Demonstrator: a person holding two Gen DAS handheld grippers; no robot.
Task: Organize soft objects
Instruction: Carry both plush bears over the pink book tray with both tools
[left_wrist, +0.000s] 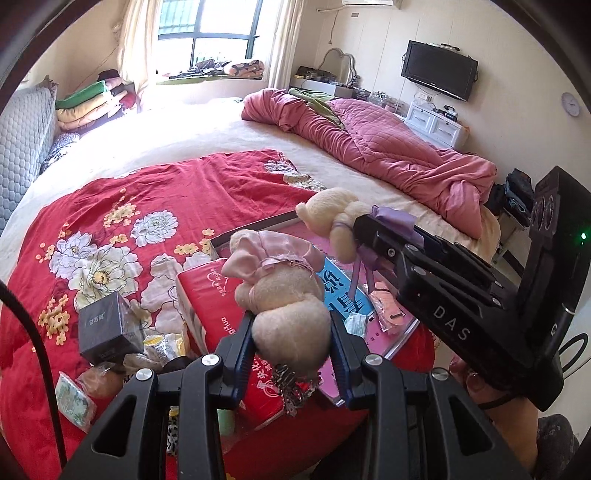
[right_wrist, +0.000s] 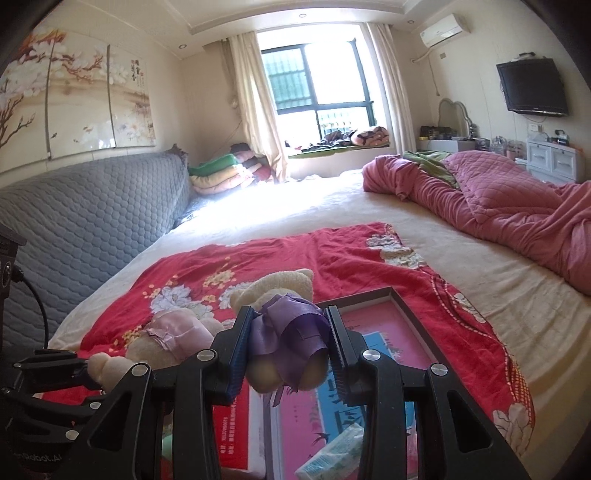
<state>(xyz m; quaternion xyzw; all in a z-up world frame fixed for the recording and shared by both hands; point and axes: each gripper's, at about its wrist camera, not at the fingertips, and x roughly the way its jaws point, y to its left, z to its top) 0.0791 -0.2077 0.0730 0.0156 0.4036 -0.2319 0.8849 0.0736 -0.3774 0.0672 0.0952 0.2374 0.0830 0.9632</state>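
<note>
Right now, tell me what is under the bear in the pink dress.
The bear in the pink dress hangs in the left gripper jaws above a red tissue pack and a pink-lined box. Whatever lies directly beneath its body is hidden.

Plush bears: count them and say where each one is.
2. The pink-dressed bear is clamped in the left hand-held gripper; the purple-dressed bear is clamped in the right hand-held gripper. Both are held above the red blanket. More may be hidden in the clutter.
</note>
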